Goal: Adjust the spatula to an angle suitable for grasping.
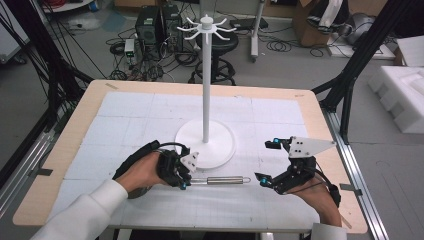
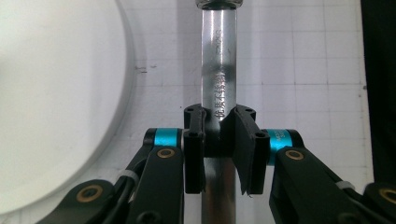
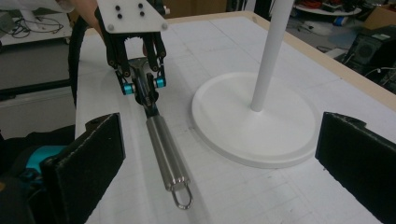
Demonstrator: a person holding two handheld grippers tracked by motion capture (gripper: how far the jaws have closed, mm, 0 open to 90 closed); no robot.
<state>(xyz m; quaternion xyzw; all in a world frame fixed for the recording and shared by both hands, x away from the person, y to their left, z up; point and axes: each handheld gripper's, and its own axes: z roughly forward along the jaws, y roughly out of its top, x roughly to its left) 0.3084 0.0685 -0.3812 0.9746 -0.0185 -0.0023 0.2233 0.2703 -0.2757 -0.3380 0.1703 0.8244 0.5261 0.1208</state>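
One gripper [image 1: 181, 176] clamps steel handle [image 1: 222, 180].

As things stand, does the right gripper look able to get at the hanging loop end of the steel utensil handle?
Probably yes. The right gripper is open and faces the loop of the steel handle, with bare table mat between them. The left gripper clamps only the far end.

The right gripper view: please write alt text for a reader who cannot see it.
The left gripper is shut on one end of a steel utensil handle, whose hanging loop points toward the camera. Beside it stands a white stand with a round base. The right gripper's black jaws stand wide apart in front.
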